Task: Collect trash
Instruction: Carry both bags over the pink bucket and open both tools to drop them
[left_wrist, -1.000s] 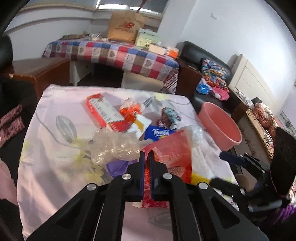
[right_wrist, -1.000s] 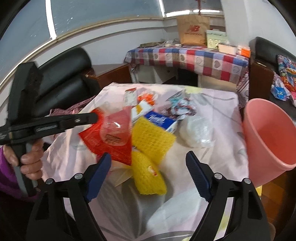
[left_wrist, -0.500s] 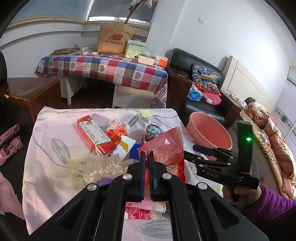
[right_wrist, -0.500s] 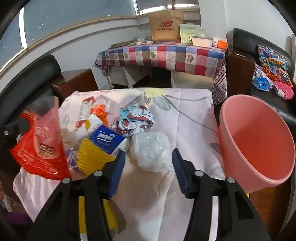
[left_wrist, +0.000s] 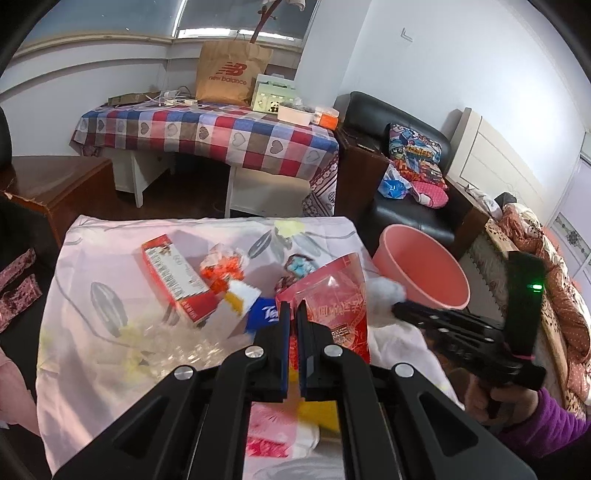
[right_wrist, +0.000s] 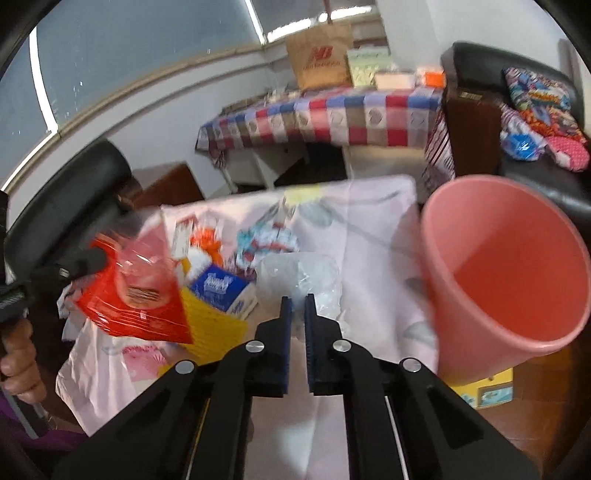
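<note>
the left tool is pinched nearly closed on the lower edge of a red plastic wrapper, which stands up above its tips, lifted clear of the desk. the right tool is also almost closed, its tips at a crumpled clear plastic wad; it looks to have caught the near edge of the wad, though motion blur makes the hold hard to confirm.

the pink bin sits just right of the right tool and ahead-right of the left tool, mouth tilted toward both. the rest of the trash lies ahead-left of the right tool: a blue tissue pack, a yellow netted piece, a red box.

to do this step well, i would carry each piece fully over the bin's mouth before loosening the grip, since thin film is light and may drift or cling to a pad. send the right tool first, as it is nearer, and keep the left tool back so the two don't cross. the wad may slip from so shallow a pinch.
</note>
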